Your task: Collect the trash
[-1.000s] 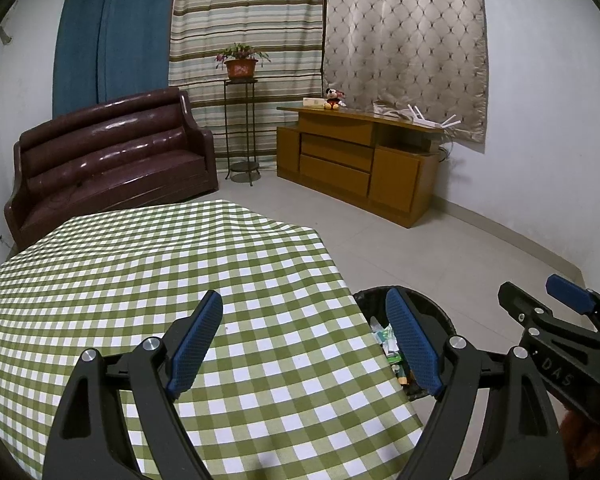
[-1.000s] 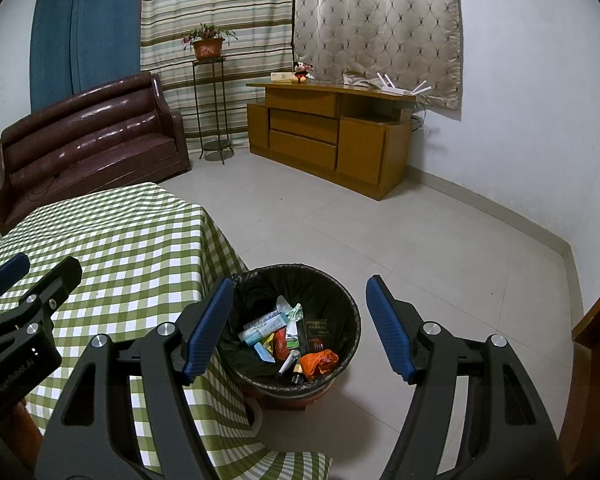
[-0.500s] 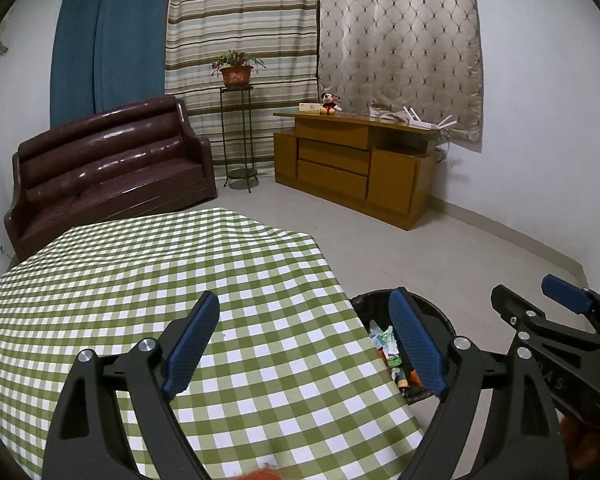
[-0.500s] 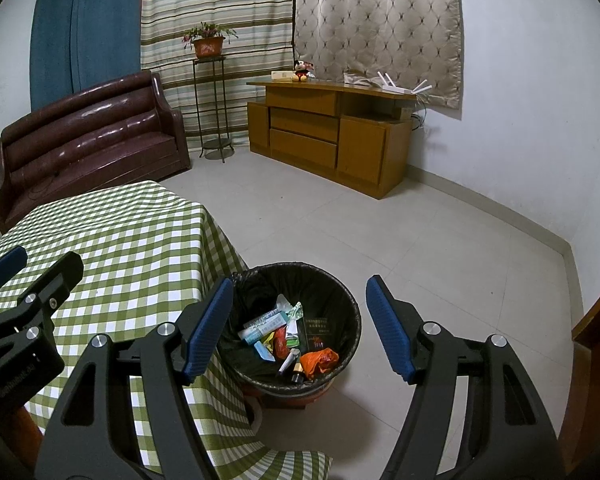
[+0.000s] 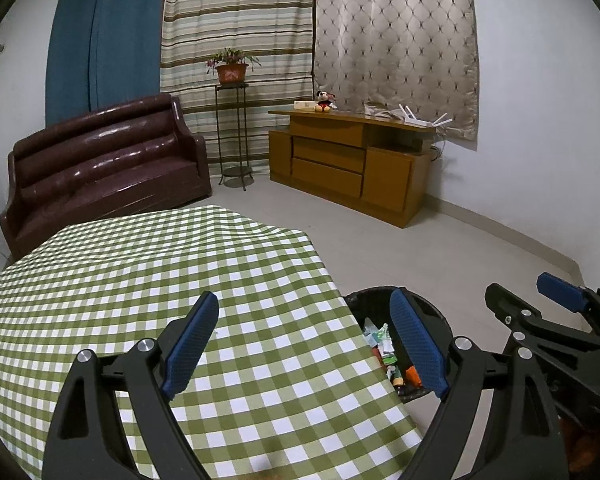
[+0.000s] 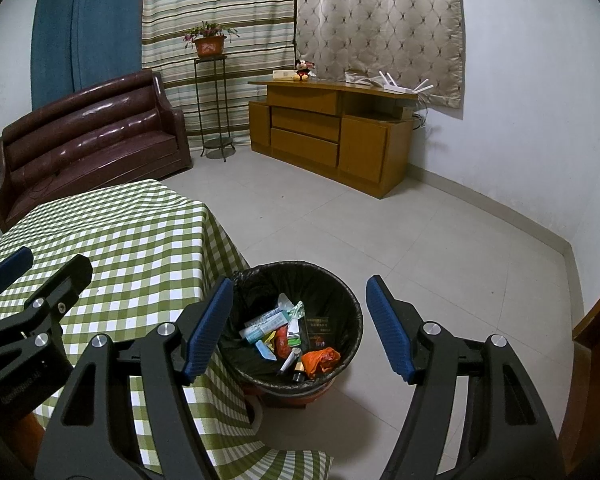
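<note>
Beside the worktop: a black-lined bin (image 6: 296, 324) stands on the floor (image 6: 440, 256), close against the hanging cloth at the worktop's right edge.
Worktop: the green checked cloth (image 5: 148, 280) looks bare; no trash shows on the part I can see.
Trash: it lies in the bin, a heap of wrappers (image 6: 276, 322), a small tube and an orange scrap (image 6: 320, 360).
Left tongs (image 5: 304, 344): wide apart and holding nothing; they hang over the worktop's right edge, with the right pad over the bin's rim.
Right tongs (image 6: 300, 330): partly open and holding nothing; they hang right above the bin.
What just changed: the left tongs have opened a little more in the last second, and nothing sits between them. The left view shows a bit more of the room now than a second ago. The right tongs look the same as before.
What that means: with both tongs free, a bare cloth and a bin with things in it, I think the trash is already dropped in and the job is nearly done or finished.
Next, my guess: look over the rest of the worktop for any scrap left, since its near edge is hidden behind the tongs.
Far off: a brown sofa (image 5: 100, 160) and a wooden cabinet (image 5: 352, 160) stand by the curtains, well apart from the bin.
</note>
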### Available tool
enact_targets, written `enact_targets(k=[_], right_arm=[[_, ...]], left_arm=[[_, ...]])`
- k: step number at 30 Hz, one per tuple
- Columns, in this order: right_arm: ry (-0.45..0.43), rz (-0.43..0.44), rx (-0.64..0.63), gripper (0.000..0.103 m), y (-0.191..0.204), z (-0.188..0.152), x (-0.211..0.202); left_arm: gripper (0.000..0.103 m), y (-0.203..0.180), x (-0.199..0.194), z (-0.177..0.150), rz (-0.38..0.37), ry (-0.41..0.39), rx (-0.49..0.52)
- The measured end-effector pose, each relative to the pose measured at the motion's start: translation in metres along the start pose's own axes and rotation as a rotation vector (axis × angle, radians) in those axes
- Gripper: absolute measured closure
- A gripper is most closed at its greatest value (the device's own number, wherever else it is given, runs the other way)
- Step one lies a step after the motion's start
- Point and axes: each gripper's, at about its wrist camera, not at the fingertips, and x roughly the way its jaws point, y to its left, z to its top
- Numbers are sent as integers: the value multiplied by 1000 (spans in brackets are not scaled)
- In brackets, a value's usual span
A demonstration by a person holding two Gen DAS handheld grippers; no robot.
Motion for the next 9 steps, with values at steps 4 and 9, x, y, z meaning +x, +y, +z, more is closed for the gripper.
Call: enact_targets(k=[4, 9], right_arm=[[-1, 0, -1, 35, 1, 0, 0], [3, 5, -12, 35, 5, -2, 0]], left_arm=[[18, 2, 1, 0, 11, 4, -7], [18, 14, 5, 0, 28, 31, -30]])
